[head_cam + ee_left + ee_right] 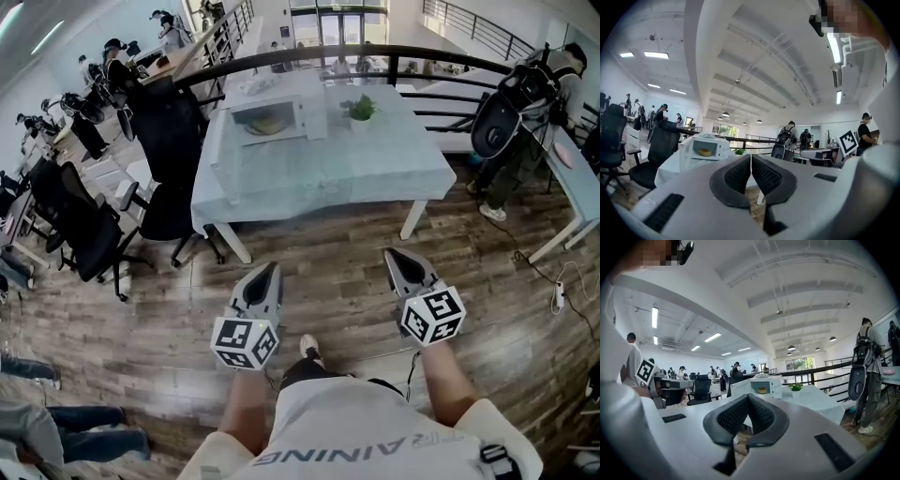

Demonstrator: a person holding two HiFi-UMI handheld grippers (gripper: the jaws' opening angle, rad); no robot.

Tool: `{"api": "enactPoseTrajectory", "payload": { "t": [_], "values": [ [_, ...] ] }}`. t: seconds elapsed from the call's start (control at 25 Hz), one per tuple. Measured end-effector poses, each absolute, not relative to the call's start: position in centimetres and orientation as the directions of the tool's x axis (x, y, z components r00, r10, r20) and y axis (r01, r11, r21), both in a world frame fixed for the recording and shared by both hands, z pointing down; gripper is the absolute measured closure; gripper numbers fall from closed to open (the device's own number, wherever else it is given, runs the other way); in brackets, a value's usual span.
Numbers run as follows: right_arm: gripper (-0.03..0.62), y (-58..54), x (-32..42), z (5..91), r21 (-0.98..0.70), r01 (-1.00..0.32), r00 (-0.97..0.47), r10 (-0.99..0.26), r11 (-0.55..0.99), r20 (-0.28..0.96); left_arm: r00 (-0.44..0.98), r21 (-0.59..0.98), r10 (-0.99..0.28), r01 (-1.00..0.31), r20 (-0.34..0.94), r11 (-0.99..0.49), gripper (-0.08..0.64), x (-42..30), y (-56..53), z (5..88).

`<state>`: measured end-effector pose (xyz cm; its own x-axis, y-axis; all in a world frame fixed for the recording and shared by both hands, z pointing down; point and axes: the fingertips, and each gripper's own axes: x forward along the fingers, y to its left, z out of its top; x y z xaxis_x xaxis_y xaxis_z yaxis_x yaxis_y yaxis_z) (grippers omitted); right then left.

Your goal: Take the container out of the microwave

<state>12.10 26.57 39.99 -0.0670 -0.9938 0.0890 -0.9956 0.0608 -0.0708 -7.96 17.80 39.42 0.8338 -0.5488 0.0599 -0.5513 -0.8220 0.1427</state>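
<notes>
A white microwave [278, 114] stands at the back of a table [375, 178] covered with a pale cloth. Its door [223, 159] hangs open toward the front left. Inside sits a yellowish container [266, 125], also visible in the left gripper view [704, 152] and the right gripper view [762, 390]. Both grippers are held level over the wooden floor, well short of the table. My left gripper [274, 268] is shut with nothing in it [750, 157]. My right gripper [390, 254] is shut and empty too [748, 397].
A small green plant [361, 109] stands right of the microwave. Black office chairs [169, 178] crowd the table's left side. A person with a backpack [511, 112] stands at the right near another desk [572, 187]. A railing [394, 56] runs behind the table.
</notes>
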Motion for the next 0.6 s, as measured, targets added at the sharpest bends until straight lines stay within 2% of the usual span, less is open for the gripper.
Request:
{"api": "enactPoseTrajectory", "payload": {
  "t": [0.32, 0.6],
  "values": [
    [0.571, 23.4, 12.9, 39.8, -0.107, -0.993, -0.065, -0.995, 0.057, 0.073, 0.837, 0.151, -0.544, -0.547, 0.061, -0.824, 0.523, -7.7, 14.9, 39.5],
    [0.571, 16.2, 13.3, 38.9, -0.110, -0.993, -0.056, -0.996, 0.049, 0.063, 0.846, 0.171, -0.529, -0.532, 0.066, -0.829, 0.524, -7.3, 8.4, 40.0]
  ]
}}
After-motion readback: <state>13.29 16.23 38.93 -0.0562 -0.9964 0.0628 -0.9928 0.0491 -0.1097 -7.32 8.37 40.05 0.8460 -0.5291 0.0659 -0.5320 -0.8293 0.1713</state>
